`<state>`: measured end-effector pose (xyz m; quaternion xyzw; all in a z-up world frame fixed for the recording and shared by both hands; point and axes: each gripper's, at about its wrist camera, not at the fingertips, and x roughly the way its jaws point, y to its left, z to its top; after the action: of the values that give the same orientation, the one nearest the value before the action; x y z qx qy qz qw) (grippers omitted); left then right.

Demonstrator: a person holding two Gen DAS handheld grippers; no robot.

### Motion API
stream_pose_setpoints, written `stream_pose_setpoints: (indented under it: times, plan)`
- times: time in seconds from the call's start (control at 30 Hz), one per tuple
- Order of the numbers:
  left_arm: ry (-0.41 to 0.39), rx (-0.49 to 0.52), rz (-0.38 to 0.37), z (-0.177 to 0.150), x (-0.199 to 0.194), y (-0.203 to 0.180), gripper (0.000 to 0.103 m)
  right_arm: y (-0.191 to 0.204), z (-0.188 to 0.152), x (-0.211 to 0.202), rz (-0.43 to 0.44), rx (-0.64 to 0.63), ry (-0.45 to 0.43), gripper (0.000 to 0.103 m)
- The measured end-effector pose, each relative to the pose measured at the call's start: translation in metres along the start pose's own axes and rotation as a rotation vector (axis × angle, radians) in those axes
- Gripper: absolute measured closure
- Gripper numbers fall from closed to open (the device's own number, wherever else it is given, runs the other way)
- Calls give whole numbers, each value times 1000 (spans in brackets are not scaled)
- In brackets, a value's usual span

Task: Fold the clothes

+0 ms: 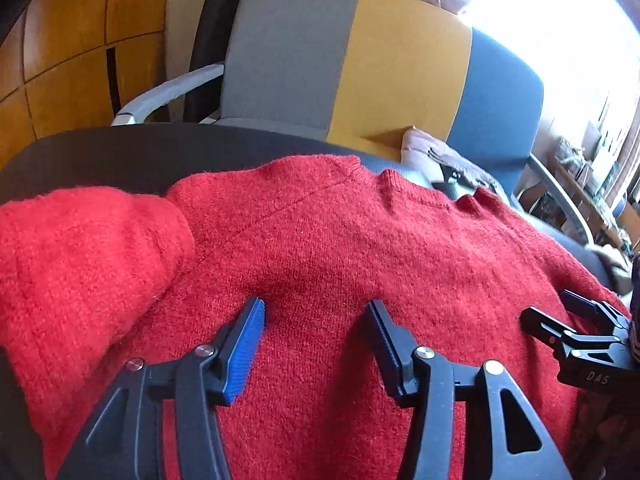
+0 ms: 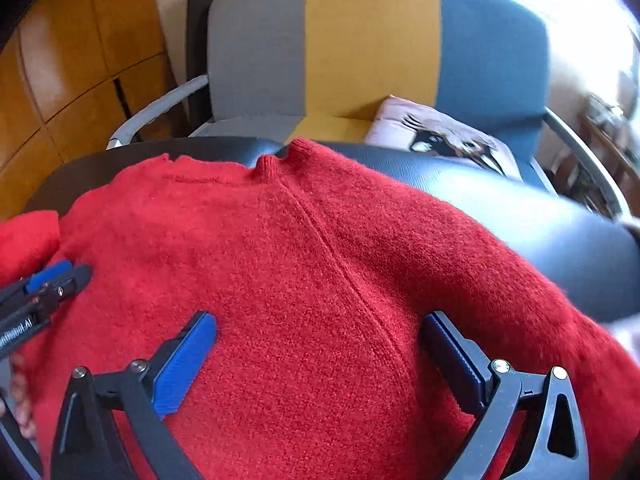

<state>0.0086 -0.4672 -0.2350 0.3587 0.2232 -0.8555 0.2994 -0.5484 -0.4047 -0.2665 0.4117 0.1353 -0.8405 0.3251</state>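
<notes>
A red knitted sweater (image 1: 320, 240) lies spread on a dark table (image 1: 120, 156), collar toward the far edge; it also shows in the right wrist view (image 2: 320, 260). One sleeve (image 1: 80, 248) is folded in at the left. My left gripper (image 1: 316, 308) is open, its blue pads resting on or just above the sweater's body. My right gripper (image 2: 320, 324) is open over the sweater, either side of a raised seam. Each gripper shows in the other's view: the right one (image 1: 560, 312) at the right edge, the left one (image 2: 68, 272) at the left edge.
A chair (image 2: 360, 40) with grey, yellow and blue panels stands behind the table (image 2: 520, 208). A folded pale garment with a dark print (image 2: 440, 136) lies on its seat. Wooden cabinets (image 1: 80, 40) stand at left. Cluttered shelves (image 1: 592, 168) are at right.
</notes>
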Motion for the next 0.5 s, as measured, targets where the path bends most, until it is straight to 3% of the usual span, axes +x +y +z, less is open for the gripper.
stream_pose_setpoints:
  times: [0.2,0.5]
  plan:
    - [-4,12,14,29,26,-11,48,-17,30,28,24,-39,-2,0]
    - [-6,34,33,38,31,-11,48,-13,31,27,19,-36,12,0]
